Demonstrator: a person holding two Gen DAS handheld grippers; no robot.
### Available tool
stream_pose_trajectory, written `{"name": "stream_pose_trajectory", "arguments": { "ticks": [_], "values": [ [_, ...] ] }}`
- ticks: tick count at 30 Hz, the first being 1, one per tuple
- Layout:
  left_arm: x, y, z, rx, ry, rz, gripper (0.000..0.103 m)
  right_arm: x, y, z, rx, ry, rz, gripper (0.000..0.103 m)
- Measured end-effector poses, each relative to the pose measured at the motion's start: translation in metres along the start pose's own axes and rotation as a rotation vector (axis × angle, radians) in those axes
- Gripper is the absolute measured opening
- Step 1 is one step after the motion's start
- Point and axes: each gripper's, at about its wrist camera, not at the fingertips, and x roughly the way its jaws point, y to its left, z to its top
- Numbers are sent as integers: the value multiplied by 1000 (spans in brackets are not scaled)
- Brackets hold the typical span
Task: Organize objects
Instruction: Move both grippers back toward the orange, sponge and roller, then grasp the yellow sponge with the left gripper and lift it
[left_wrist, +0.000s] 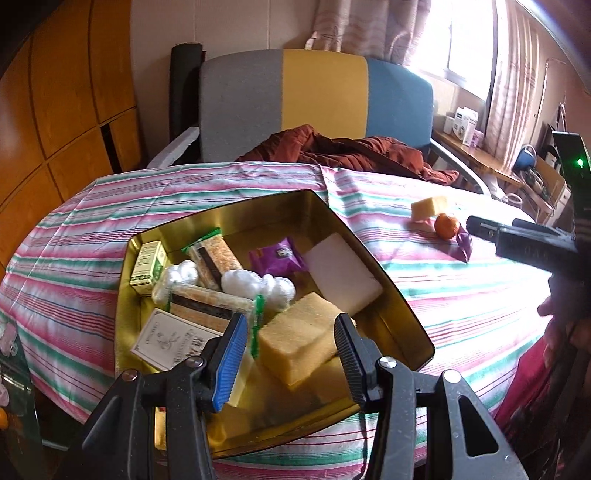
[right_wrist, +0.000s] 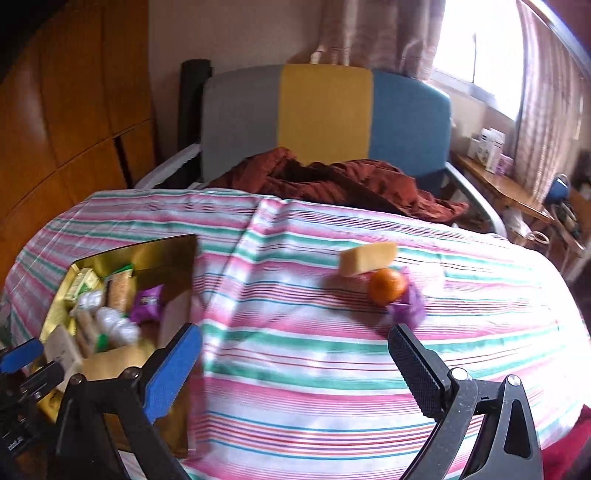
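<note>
Nearest the left wrist camera, the left gripper (left_wrist: 291, 354) hangs over the gold tin (left_wrist: 399, 295), its jaws partly apart around a yellow sponge block (left_wrist: 299, 345); the black right pad meets the block's right edge, while a gap shows at the blue left pad, so I cannot tell whether it is gripped. Within the tin, a white card box (left_wrist: 170, 341) lies at 8 o'clock from the block, wrapped snack bars (left_wrist: 214, 258) and white cotton balls (left_wrist: 258, 284) at 11 o'clock, a purple packet (left_wrist: 277, 256) at 12 o'clock, a white pad (left_wrist: 343, 273) at 1 o'clock. Across the striped cloth (right_wrist: 295, 369), the right gripper (right_wrist: 295, 373) has its jaws wide apart with nothing between them. Beyond it at 1 o'clock lie a second yellow block (right_wrist: 365, 258), an orange (right_wrist: 386, 286) touching it, and a purple wrapper (right_wrist: 410, 308) just beside the orange, all well apart from the tin
</note>
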Motion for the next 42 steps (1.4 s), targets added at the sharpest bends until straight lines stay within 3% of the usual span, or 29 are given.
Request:
{"name": "stream_pose_trajectory", "arguments": {
  "ticks": [12, 22, 28, 42],
  "values": [
    [9, -22, 4, 50, 17, -36, 49, 14, -83, 20, 71, 52, -100, 101],
    [21, -31, 8, 70, 49, -42, 49, 40, -177, 22, 190, 60, -256, 101],
    [31, -53, 25, 96, 57, -87, 49, 61, -210, 1, 361, 131, -209, 101],
    [81, -125, 99, 143, 124, -294, 51, 68, -213, -5, 414, 183, -154, 101]
  ]
}}
